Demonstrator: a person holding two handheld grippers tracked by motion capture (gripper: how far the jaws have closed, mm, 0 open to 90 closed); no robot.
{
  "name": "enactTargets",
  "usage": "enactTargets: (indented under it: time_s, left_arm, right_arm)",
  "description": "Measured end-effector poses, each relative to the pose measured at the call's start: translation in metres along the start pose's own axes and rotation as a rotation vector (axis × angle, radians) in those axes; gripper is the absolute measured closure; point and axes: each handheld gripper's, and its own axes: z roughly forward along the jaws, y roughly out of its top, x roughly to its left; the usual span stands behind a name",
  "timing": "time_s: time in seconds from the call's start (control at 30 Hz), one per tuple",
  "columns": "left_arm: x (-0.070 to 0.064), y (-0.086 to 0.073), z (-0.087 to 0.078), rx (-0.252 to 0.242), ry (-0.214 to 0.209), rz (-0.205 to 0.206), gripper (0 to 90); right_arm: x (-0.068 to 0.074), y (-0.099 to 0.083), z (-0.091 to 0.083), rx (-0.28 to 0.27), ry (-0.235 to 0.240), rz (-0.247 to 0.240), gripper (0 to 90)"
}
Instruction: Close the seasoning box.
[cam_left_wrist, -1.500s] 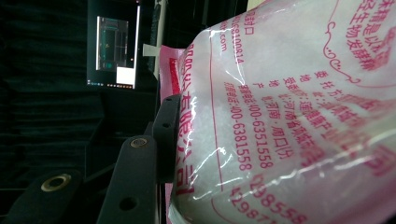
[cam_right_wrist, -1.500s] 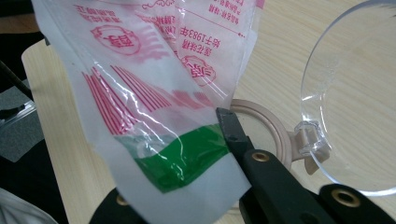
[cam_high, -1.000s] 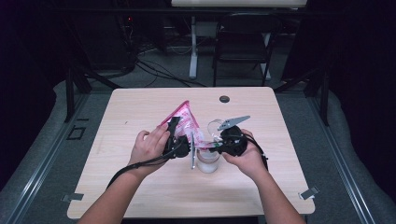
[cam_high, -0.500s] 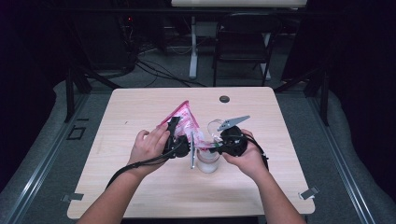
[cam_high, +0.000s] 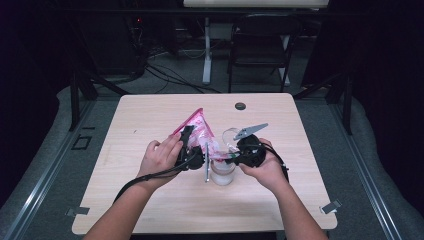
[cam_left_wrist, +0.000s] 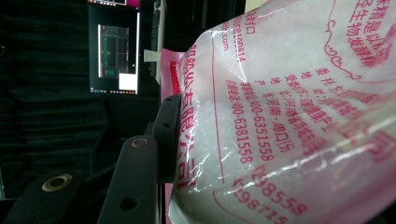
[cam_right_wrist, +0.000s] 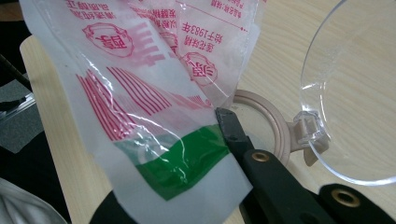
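Nothing had shifted since before; the left gripper (cam_high: 192, 145) still clamped the pink bag (cam_high: 198, 129); the right gripper (cam_high: 235, 156) pinched its mouth over the jar (cam_high: 222, 172).

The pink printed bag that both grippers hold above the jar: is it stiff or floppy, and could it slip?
The bag is probably floppy: its thin film creases and folds around the right gripper. Its glossy surface may be slippery. White grains fill it beside the left gripper, so they would likely shift and sag when it tilts over the jar.
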Motion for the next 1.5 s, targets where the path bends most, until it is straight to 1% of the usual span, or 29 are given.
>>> enactTargets:
  time_s: [0.1,0.2,0.23,0.3,0.43,0.5,0.57,0.67,0.83,0.87,0.9,0.93,1.03,1.07,1.13,1.23,1.33,1.37,1.43,1.5]
  left_arm:
    - [-0.0004,0.0012,-0.0015,0.005,0.003,0.01,62.4]
    - [-0.0004,0.0018,-0.0014,0.0,0.007,0.023,62.4]
    - [-0.0001,0.0021,-0.0018,0.006,0.0,0.026,62.4]
    - [0.0001,0.0018,-0.0016,0.005,-0.003,0.029,62.4]
    - [0.0011,0.0008,-0.0004,0.006,-0.023,0.033,62.4]
    - [0.0024,0.0012,-0.0002,0.018,-0.033,0.037,62.5]
    - [0.0024,0.0008,0.0005,0.014,-0.035,0.031,62.6]
    - [0.0012,0.0008,0.0006,0.013,-0.036,0.033,62.6]
    - [-0.0013,-0.0009,0.0025,0.017,-0.049,0.029,62.6]
    - [-0.0013,-0.0011,0.0021,0.029,-0.056,0.025,62.6]
    - [-0.002,-0.0018,0.0026,0.03,-0.059,0.02,62.7]
    - [-0.002,-0.0021,0.0031,0.031,-0.064,0.024,62.6]
    - [-0.0028,-0.0028,0.0042,0.029,-0.065,0.024,62.6]
    - [-0.0028,-0.0025,0.004,0.034,-0.068,0.032,62.6]
    - [-0.0035,-0.0023,0.0035,0.032,-0.062,0.035,62.5]
    - [-0.0031,-0.0017,0.0027,0.035,-0.063,0.041,62.5]
    - [-0.0026,-0.0019,0.0026,0.034,-0.064,0.04,62.5]
    - [-0.0023,-0.002,0.0029,0.031,-0.058,0.041,62.5]
    - [-0.0023,-0.0023,0.0029,0.03,-0.06,0.036,62.5]
    - [-0.002,-0.0022,0.0026,0.028,-0.049,0.042,62.5]
  right_arm:
    - [-0.0001,0.0,-0.0002,-0.001,-0.001,0.001,90.0]
    - [0.0,0.0,0.0,0.0,-0.005,-0.001,90.0]
    - [0.0001,0.0,0.0002,0.0,-0.006,-0.002,90.0]
    - [0.0003,0.0001,0.0002,0.004,-0.007,-0.005,90.0]
    - [0.0007,0.0,0.0004,-0.003,-0.006,-0.007,90.0]
    - [0.001,0.0001,0.0007,-0.001,-0.005,-0.007,90.0]
    - [0.0015,0.0003,0.0007,0.004,-0.006,-0.008,90.0]
    - [0.0012,0.0,0.0015,0.003,-0.006,-0.004,90.0]
    - [-0.0001,-0.0008,0.0039,0.007,-0.007,-0.001,90.0]
    - [0.0001,-0.0009,0.0044,0.004,-0.011,0.0,90.0]
    - [0.0002,-0.0008,0.0046,0.003,-0.013,0.001,90.0]
    - [0.0003,-0.0008,0.005,0.001,-0.015,0.001,90.0]
    - [0.0,-0.0009,0.0064,0.003,-0.015,0.004,90.0]
    - [-0.0001,-0.001,0.0066,0.003,-0.015,0.005,90.0]
    - [-0.0004,-0.0012,0.0068,0.004,-0.016,0.006,90.0]
    - [-0.0007,-0.0015,0.0073,0.002,-0.014,0.006,90.0]
    - [-0.0008,-0.0016,0.0075,0.001,-0.014,0.006,90.0]
    - [-0.0006,-0.0016,0.0075,0.001,-0.014,0.006,90.0]
    - [-0.0003,-0.0015,0.0075,0.001,-0.015,0.006,90.0]
    - [-0.0003,-0.0013,0.0079,0.001,-0.014,0.002,90.0]
